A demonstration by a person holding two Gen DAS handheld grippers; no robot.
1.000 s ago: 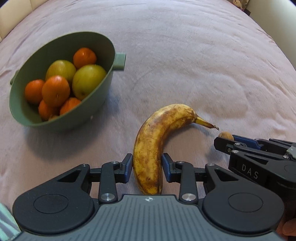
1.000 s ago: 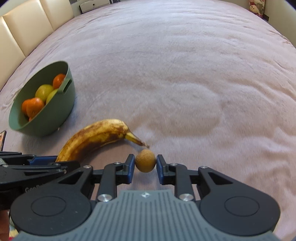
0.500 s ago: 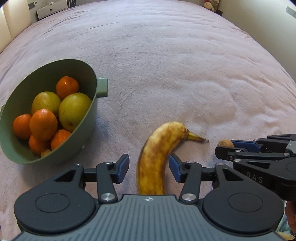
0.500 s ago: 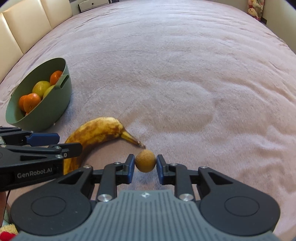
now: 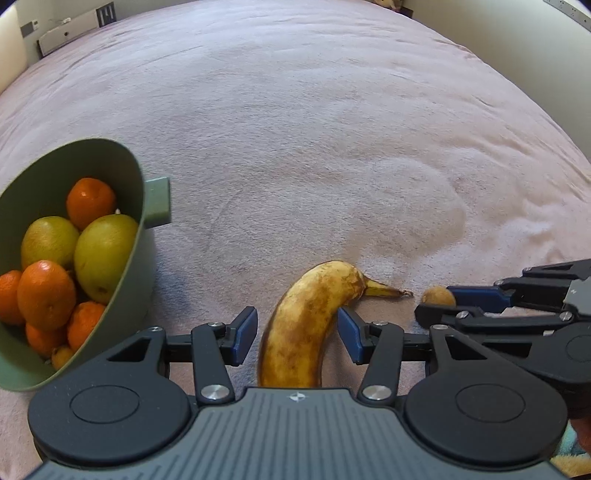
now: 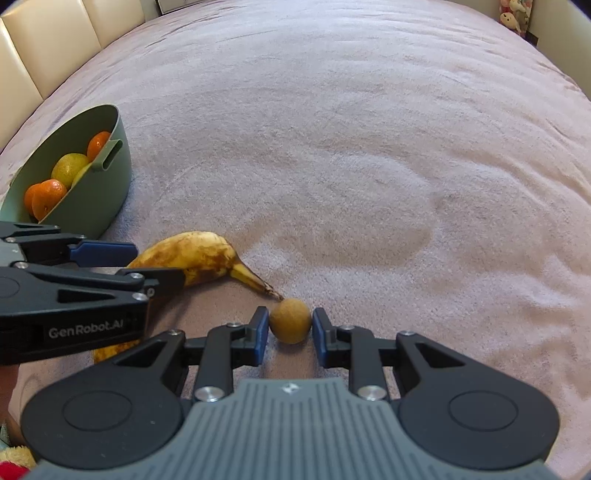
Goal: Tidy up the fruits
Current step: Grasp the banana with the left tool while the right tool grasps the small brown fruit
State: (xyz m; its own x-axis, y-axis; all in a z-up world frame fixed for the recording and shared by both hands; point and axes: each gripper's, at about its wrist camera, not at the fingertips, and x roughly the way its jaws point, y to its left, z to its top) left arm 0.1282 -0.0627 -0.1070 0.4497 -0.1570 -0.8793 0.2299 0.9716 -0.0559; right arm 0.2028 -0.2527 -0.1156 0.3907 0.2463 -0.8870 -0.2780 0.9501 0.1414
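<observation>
A brown-spotted banana (image 5: 299, 325) lies on the pink cloth between the fingers of my left gripper (image 5: 297, 334), which is open, with gaps on both sides of the banana. It also shows in the right wrist view (image 6: 192, 258). A small round brown fruit (image 6: 290, 320) sits at the banana's stem tip, between the pads of my right gripper (image 6: 290, 330); the left pad touches it and a thin gap shows at the right pad. A green bowl (image 5: 142, 206) at the left holds several oranges and two yellow-green fruits.
The pink cloth (image 5: 314, 147) covers the whole wide surface beyond the fruit. Cream cushioned seat backs (image 6: 48, 55) line the far left edge. A soft toy (image 6: 513, 14) sits at the far right corner.
My left gripper has opened wider around the banana and tilted up and to the right, so the bowl sits further left in view. The right gripper stays around the small fruit.
</observation>
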